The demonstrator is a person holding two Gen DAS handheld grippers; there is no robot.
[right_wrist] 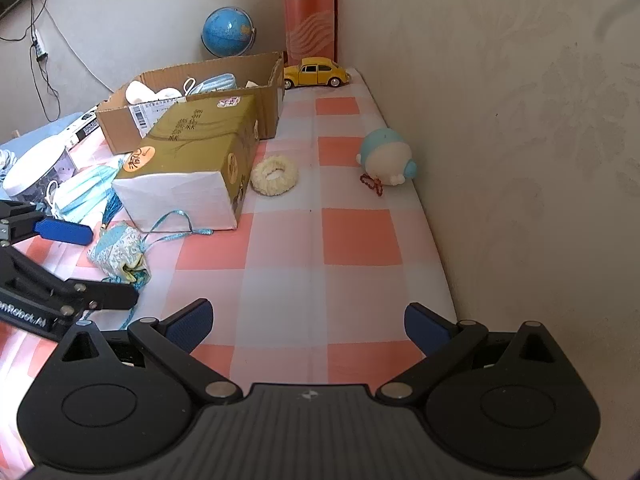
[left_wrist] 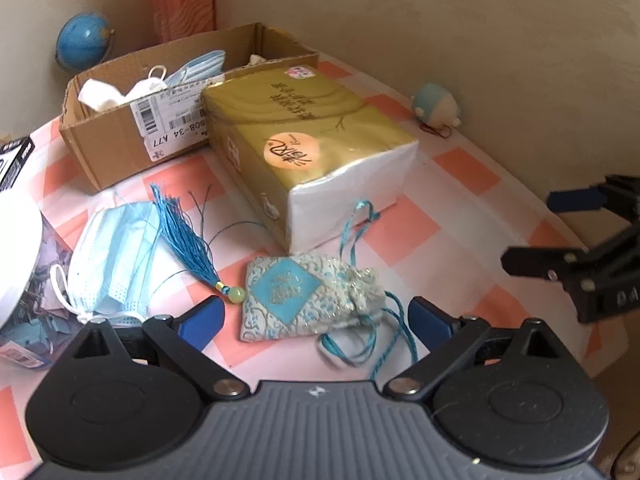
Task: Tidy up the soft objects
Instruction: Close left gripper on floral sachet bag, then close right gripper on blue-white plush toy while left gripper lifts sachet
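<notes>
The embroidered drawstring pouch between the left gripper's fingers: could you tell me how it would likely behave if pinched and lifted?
The embroidered pouch looks like soft, wrinkled fabric, so it would probably sag rather than hold shape. Its loose blue cords trail across the tablecloth and would likely dangle, perhaps snagging. The left gripper, open around it, should probably pinch the body, not the cords.

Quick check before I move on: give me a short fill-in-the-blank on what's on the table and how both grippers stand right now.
1. The left gripper is ____ and frames the embroidered pouch.
2. The right gripper holds ____.
3. The yellow toy car stands beside the ____ box.
4. The loose face mask lies under a blue ____.

Missing words: open; nothing; cardboard; tassel
</notes>
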